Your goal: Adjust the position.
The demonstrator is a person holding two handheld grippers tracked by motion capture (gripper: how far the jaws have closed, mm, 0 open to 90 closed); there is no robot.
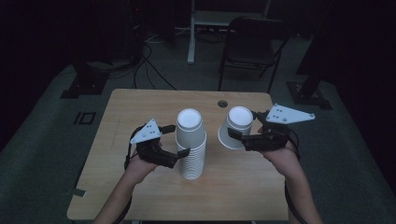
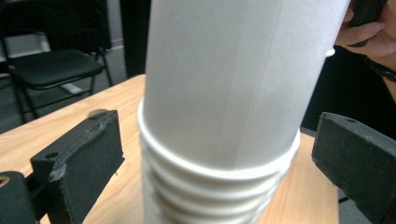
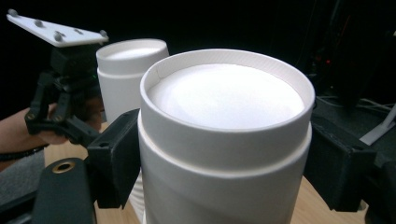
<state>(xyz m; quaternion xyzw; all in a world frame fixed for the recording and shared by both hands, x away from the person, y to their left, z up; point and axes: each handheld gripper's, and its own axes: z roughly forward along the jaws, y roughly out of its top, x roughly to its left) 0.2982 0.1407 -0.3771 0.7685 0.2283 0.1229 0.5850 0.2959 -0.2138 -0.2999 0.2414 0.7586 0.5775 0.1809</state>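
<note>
A tall stack of inverted white paper cups (image 1: pixel 191 144) is being straddled on the wooden worktop (image 1: pixel 140 191) by the left gripper (image 1: pixel 176 140), jaws open, seemingly to steady it; a single tilted white paper cup (image 1: pixel 236 127) is being clasped by the right gripper (image 1: pixel 243 125), just beside the stack

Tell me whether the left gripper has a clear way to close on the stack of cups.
Probably yes. The left gripper already has its open jaws on either side of the stack of cups, with nothing between them.
</note>
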